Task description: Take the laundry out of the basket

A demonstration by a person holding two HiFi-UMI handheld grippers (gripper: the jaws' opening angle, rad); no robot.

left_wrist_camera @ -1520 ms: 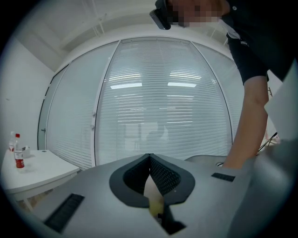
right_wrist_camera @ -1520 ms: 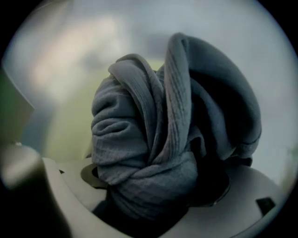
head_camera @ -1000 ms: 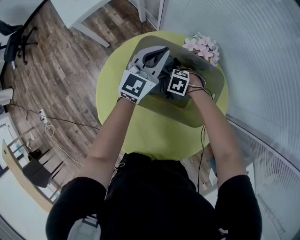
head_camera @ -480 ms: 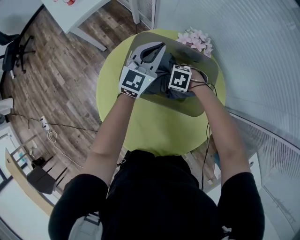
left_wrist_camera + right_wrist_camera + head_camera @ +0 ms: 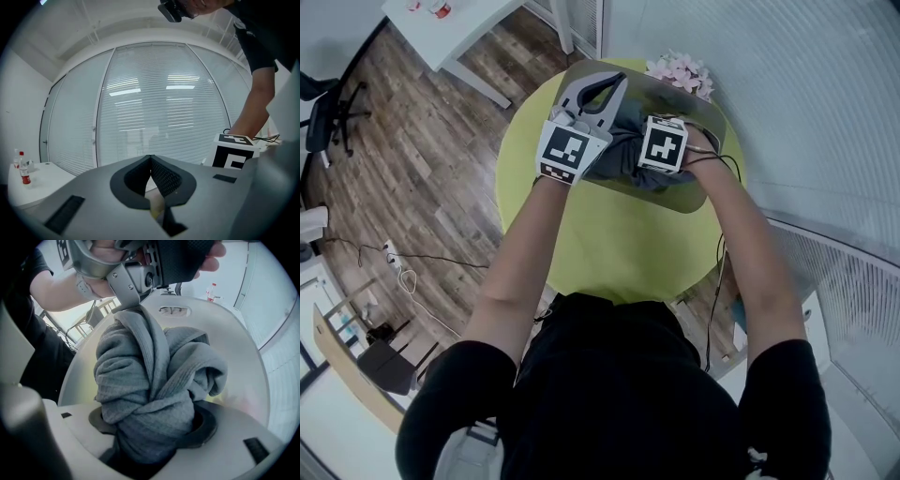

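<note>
A grey basket (image 5: 675,195) stands on a round yellow-green table (image 5: 609,246). My right gripper (image 5: 154,427) points steeply down into the basket (image 5: 236,350) and is shut on a bunched grey garment (image 5: 150,380), whose folds hang below the jaws. In the head view the garment (image 5: 622,150) shows between the two marker cubes, and the right gripper (image 5: 663,143) is mostly hidden under its cube. My left gripper (image 5: 150,157) points level toward the window blinds with its tips touching and nothing between them. In the head view the left gripper (image 5: 614,84) reaches over the basket's far left rim.
Pink flowers (image 5: 678,70) lie at the table's far edge, beside the basket. A white side table (image 5: 450,28) with a bottle (image 5: 22,168) stands to the left on the wood floor. An office chair (image 5: 323,94) and a floor cable (image 5: 403,267) are further left.
Both grippers have risen. The right one has lifted the grey garment higher out of the basket, and the left one has come up beside it, still shut.
</note>
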